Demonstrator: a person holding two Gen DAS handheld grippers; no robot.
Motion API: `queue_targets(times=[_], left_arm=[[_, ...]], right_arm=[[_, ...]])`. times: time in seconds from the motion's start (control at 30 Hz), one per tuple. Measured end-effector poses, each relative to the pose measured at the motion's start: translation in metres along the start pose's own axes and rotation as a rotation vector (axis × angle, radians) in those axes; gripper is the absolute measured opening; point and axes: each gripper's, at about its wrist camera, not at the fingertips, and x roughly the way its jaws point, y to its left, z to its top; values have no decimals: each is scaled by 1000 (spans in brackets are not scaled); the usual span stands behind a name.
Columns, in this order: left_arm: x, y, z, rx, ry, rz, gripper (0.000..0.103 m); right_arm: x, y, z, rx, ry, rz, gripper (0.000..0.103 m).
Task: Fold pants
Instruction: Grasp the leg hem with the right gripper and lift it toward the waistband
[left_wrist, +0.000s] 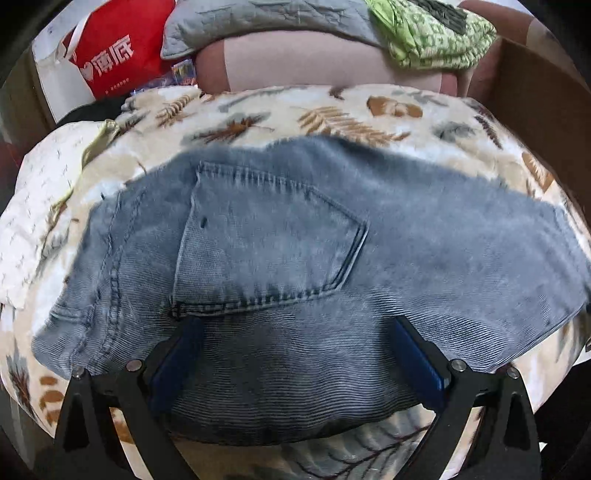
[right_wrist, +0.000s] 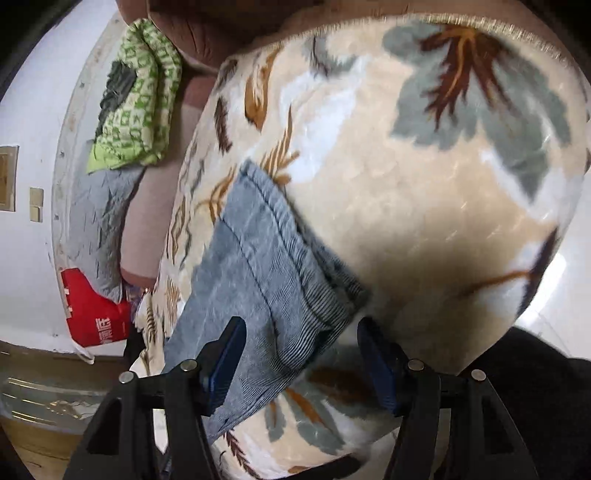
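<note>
Left claw (left_wrist: 295, 336) spread over pants (left_wrist: 295, 240), lying crosswise

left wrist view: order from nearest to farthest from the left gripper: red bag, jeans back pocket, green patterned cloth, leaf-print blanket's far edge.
From the left gripper:
1. jeans back pocket, just ahead, centre-left.
2. leaf-print blanket's far edge, beyond the jeans.
3. red bag, far left, and green patterned cloth, far right: too close to call.

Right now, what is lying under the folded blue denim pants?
The folded blue denim pants lie on a cream fleece blanket with a leaf print, which shows all around them. What the blanket covers beneath the pants cannot be seen.
</note>
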Motion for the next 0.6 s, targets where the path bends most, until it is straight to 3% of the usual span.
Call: queue_targets(times=[0.1, 0.37, 0.43, 0.57, 0.6], left_arm=[[-7, -2, 0, 14, -23, 2, 100], [-1, 5, 0, 6, -22, 5, 100], [0, 3, -1, 11, -22, 11, 100], [0, 4, 0, 6, -20, 2, 100], [0, 5, 0, 5, -18, -1, 100]], right_arm=[[-4, -2, 1, 15, 0, -7, 66], [-40, 81, -20, -312, -135, -31, 66], [-21, 90, -22, -361, -74, -21, 66], [31, 64, -14, -340, 30, -177, 67], [29, 62, -14, -335, 16, -157, 66]])
